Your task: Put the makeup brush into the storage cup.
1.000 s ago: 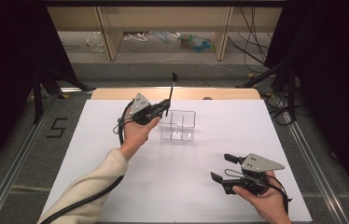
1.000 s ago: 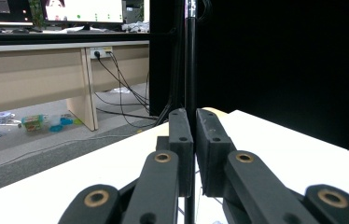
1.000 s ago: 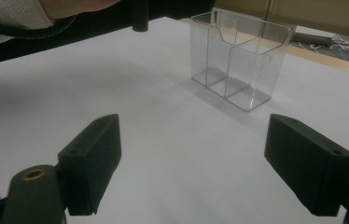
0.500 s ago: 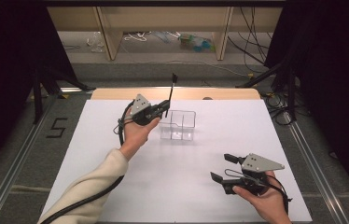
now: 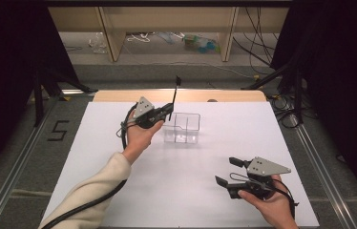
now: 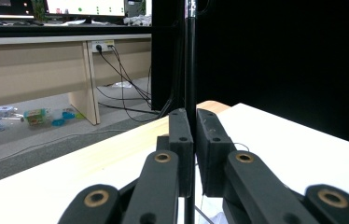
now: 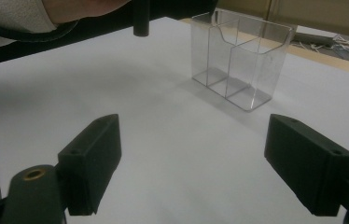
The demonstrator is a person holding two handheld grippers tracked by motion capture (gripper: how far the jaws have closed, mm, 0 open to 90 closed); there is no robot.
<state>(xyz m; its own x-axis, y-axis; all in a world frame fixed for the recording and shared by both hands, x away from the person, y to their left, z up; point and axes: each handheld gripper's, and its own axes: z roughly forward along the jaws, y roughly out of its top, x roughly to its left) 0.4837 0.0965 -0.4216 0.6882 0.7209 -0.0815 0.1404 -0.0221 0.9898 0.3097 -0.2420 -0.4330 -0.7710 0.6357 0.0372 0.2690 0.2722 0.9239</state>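
A thin black rod (image 5: 174, 95) stands almost upright, with my left gripper (image 5: 168, 111) shut on its lower part, just left of a clear two-compartment holder (image 5: 182, 128) at the table's middle back. In the left gripper view the rod (image 6: 190, 70) runs up between the closed jaws of my left gripper (image 6: 194, 122). My right gripper (image 5: 227, 171) rests open near the front right, with nothing between its fingers. In the right gripper view the holder (image 7: 240, 56) stands ahead of my open right gripper (image 7: 193, 154). The rod's lower end (image 7: 141, 18) hangs at the upper left, above the table.
White sheet (image 5: 95, 143) covers the table, with a wooden edge (image 5: 119, 96) at the back. Beyond it are a floor with cables (image 5: 257, 57) and wooden furniture legs (image 5: 112, 38). A cream sleeve (image 5: 90, 195) crosses the front left.
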